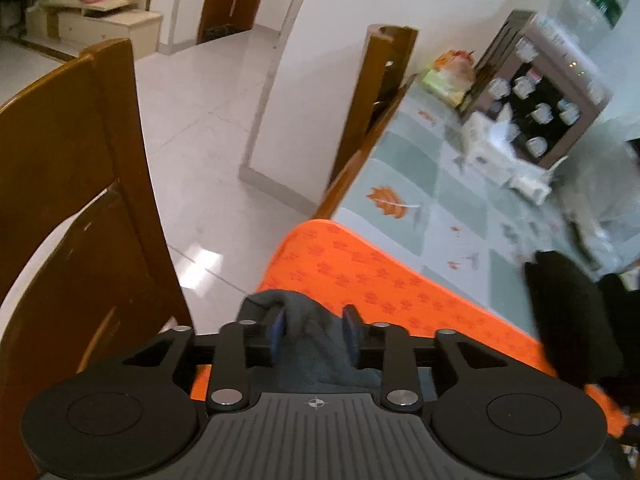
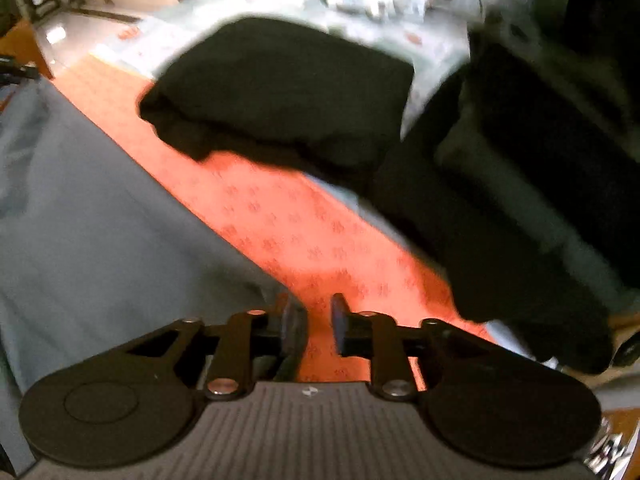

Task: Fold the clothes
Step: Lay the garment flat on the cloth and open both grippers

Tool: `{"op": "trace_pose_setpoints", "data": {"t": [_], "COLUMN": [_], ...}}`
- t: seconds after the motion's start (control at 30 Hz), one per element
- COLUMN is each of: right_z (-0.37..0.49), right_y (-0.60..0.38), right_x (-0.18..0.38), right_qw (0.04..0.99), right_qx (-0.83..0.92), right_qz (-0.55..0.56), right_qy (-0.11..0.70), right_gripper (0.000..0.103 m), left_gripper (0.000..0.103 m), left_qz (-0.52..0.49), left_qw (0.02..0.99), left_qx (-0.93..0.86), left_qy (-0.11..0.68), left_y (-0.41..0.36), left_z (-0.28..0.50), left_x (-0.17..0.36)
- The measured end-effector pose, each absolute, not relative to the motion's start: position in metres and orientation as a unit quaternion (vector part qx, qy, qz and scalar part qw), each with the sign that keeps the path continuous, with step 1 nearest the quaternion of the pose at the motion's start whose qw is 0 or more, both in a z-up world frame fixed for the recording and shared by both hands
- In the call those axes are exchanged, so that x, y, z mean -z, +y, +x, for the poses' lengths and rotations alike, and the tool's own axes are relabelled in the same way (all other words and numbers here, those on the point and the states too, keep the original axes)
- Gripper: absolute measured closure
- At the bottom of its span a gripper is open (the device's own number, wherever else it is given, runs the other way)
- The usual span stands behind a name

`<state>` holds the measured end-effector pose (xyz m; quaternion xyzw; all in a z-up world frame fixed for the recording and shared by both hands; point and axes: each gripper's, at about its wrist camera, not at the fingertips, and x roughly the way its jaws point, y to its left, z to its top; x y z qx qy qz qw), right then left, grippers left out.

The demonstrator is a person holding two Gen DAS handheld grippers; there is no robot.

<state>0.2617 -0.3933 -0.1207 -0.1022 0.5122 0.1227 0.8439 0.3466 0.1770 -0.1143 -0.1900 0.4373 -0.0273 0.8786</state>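
A grey garment (image 2: 100,232) lies spread over the left part of an orange mat (image 2: 300,232). In the left wrist view a bunched corner of this grey garment (image 1: 312,344) sits between the fingers of my left gripper (image 1: 316,328). Its jaws stand apart and the cloth lies loose in the gap. My right gripper (image 2: 316,324) is open just above the mat, with the garment's edge beside its left finger (image 2: 288,320). A folded black garment (image 2: 280,92) rests at the mat's far side. More dark clothing (image 2: 500,200) is heaped to the right.
A wooden chair (image 1: 72,200) stands close on the left, off the table edge, and another chair back (image 1: 380,92) rises farther along. The table's green checked cloth (image 1: 432,184) carries a box of small bottles (image 1: 536,108), a water jug (image 1: 592,0) and packets.
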Motion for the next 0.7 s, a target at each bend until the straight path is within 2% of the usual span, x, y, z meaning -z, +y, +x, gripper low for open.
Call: {"op": "trace_pose_setpoints", "data": {"t": [0.13,0.23,0.7], "right_z": [0.250,0.250,0.277], "right_y": [-0.376,-0.360,-0.349], "right_x": [0.110,0.125,0.166], "right_qw": [0.841,0.827,0.812], "right_qx": [-0.185,-0.207,-0.244], "right_qz": [-0.107,-0.147,-0.153], "right_qy": [0.497,0.502,0.507], "right_gripper": [0.067,0.067,0.067], "left_gripper": [0.061,0.061,0.062], "left_qz": [-0.184,-0.179,-0.164], "left_qw": [0.873,0.872,0.870], "left_qx": [0.049,0.054,0.030], "left_qy": [0.449,0.453,0.463], "left_y": [0.176,0.177,0.188], "left_z": [0.333,0.328,0.333], "left_x": [0.113,0.115,0.131]}}
